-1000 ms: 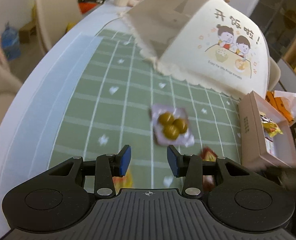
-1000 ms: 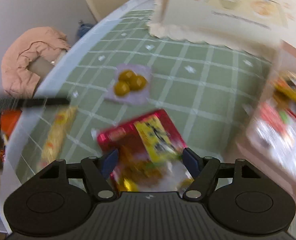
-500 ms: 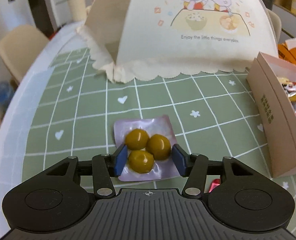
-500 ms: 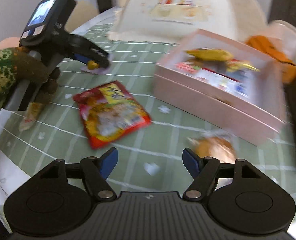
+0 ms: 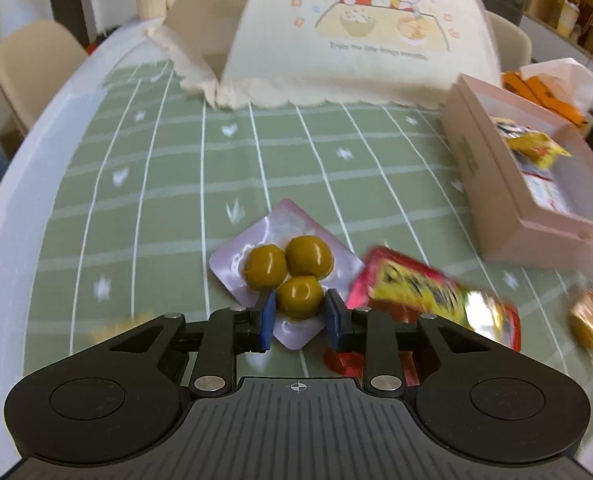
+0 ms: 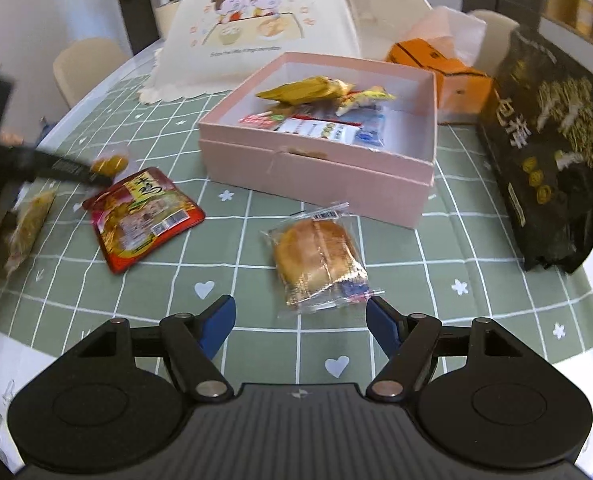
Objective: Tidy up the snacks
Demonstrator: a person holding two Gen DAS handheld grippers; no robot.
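A clear pack of three yellow-green balls (image 5: 286,268) is between the blue pads of my left gripper (image 5: 299,312), which is shut on its near end; the pack looks tilted off the green checked cloth. It also shows in the right wrist view (image 6: 110,163). My right gripper (image 6: 300,320) is open and empty, just short of a wrapped bun (image 6: 316,256). A red snack packet (image 6: 142,212) lies left of the bun and also shows in the left wrist view (image 5: 428,294). The open pink box (image 6: 316,176) holds several snacks.
A cream food cover (image 6: 264,24) stands at the back. A black bag (image 6: 552,152) stands at the right, an orange box (image 6: 440,68) behind the pink box. A long yellow snack (image 6: 30,224) lies near the left table edge. Chairs stand beyond the table.
My left gripper has closed on the pack of balls and swung it right, towards the red packet. My right gripper has moved right and settled in front of the wrapped bun.
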